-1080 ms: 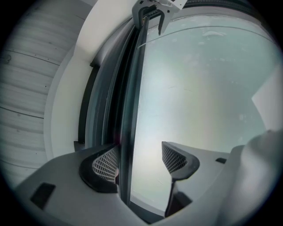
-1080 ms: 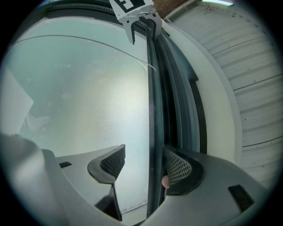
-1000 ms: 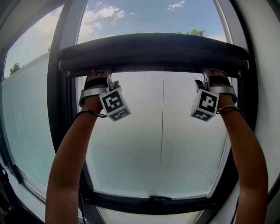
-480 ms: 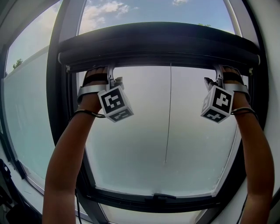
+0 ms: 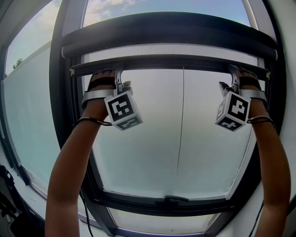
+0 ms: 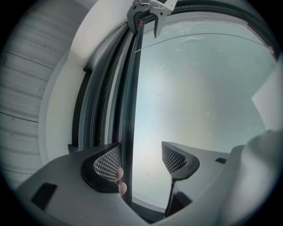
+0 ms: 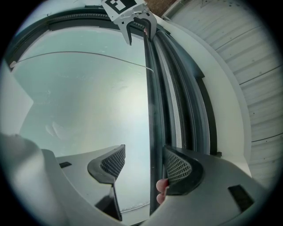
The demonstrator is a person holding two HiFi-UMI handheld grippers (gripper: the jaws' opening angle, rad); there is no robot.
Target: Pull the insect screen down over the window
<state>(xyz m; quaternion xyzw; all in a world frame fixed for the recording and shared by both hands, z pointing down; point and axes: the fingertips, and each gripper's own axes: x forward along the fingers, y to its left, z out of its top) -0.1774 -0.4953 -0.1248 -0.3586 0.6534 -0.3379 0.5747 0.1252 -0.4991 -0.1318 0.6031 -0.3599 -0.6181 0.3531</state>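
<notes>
Insect screen, narrow pale mesh strip, dark pull bar below

Daylight is pouring thru the dark-framed window. Blue sky w/ clouds is showing up top, and the frosted pane is glowing pale below. White wall is flanking the frame at rt, w/ ribbed grey panelling running alongside.

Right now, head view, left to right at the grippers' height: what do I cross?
Side pane → dark frame post → left gripper → hanging cord → right gripper → right frame post.
</notes>
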